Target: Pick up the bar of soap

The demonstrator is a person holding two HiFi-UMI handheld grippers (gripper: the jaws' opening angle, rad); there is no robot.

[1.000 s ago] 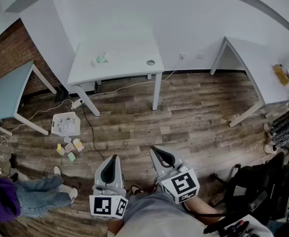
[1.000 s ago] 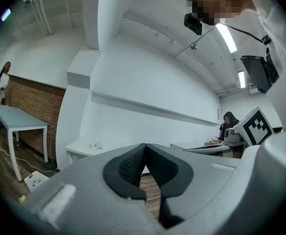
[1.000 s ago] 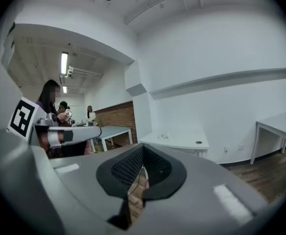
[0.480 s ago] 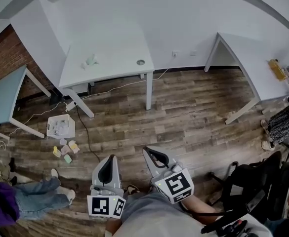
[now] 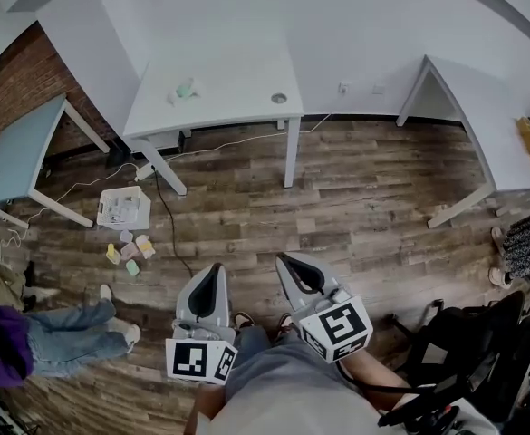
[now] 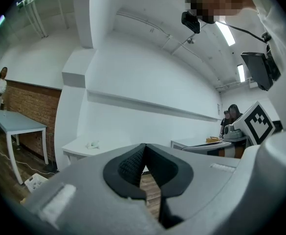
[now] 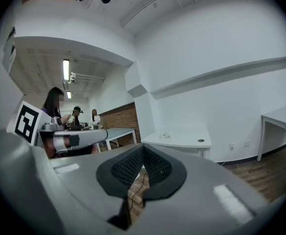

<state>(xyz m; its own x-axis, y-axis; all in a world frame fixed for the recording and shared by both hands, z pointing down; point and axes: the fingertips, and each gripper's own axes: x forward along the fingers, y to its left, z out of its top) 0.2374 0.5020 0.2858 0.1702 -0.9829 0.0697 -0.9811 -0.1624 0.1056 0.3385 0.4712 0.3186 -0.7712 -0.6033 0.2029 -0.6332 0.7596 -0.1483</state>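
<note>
The grey left gripper (image 5: 213,274) and right gripper (image 5: 288,265) hang low, all 4 jaws closed and empty, likely because the small pale-green soap bar (image 5: 185,88) lies well away on the white rectangular table (image 5: 246,109).

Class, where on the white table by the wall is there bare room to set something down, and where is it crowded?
The white table is bare between the small pale items near its left end and the round hole near its right front corner. Crowded: the floor by its left legs, with a basket and coloured blocks.
</note>
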